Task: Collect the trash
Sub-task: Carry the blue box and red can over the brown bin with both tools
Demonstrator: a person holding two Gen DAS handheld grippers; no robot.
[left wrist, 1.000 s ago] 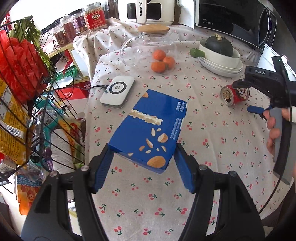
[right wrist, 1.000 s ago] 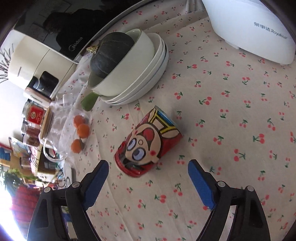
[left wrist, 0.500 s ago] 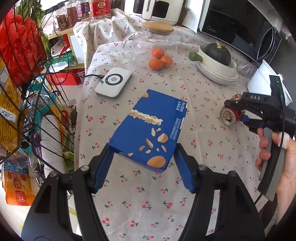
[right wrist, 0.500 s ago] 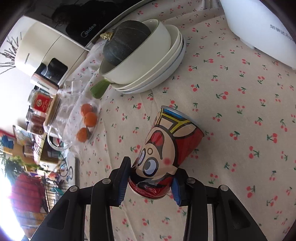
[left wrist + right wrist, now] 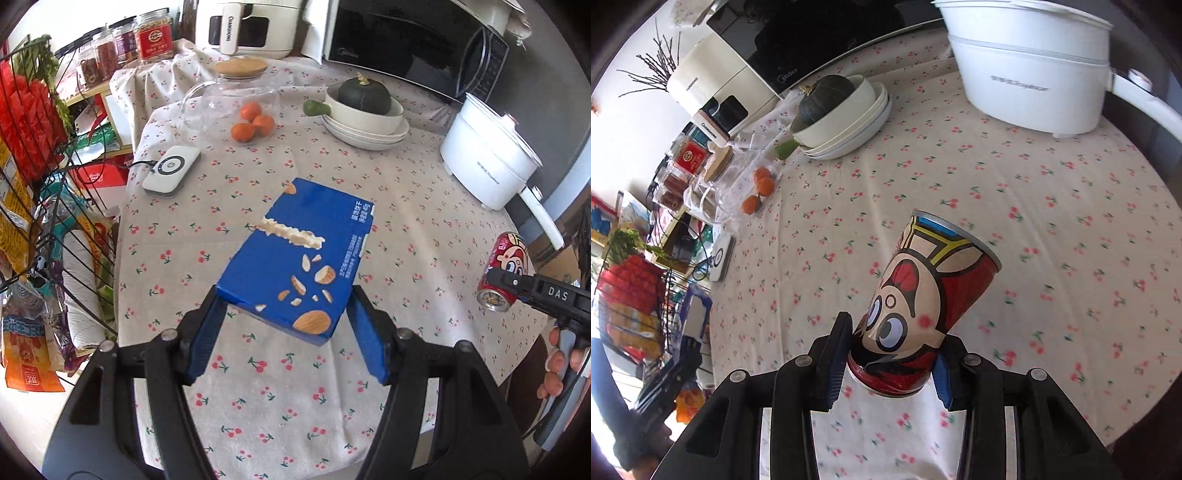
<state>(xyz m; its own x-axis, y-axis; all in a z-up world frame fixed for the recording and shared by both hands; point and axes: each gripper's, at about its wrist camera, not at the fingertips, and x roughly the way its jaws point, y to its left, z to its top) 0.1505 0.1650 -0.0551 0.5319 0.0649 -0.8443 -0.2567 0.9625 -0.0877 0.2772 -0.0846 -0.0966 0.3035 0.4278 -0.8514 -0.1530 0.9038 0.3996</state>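
My left gripper (image 5: 286, 334) is shut on a blue biscuit box (image 5: 299, 258) printed with almonds and holds it tilted above the cherry-print tablecloth (image 5: 236, 229). My right gripper (image 5: 892, 360) is shut on the bottom end of a red cartoon drink can (image 5: 923, 306), lifted off the cloth. The can (image 5: 502, 271) and right gripper (image 5: 517, 282) also show at the right edge of the left wrist view. The box (image 5: 696, 312) shows small at the left in the right wrist view.
On the table stand a white electric pot (image 5: 491, 158), stacked bowls with a dark squash (image 5: 365, 110), a glass jug over oranges (image 5: 251, 118) and a white charger (image 5: 171, 170). A wire rack with snack bags (image 5: 33, 184) stands left of the table. A microwave (image 5: 410, 48) is behind.
My right gripper closed on the can and lifted it off the cloth. My left gripper rose and pulled back with the box, so more of the table shows.
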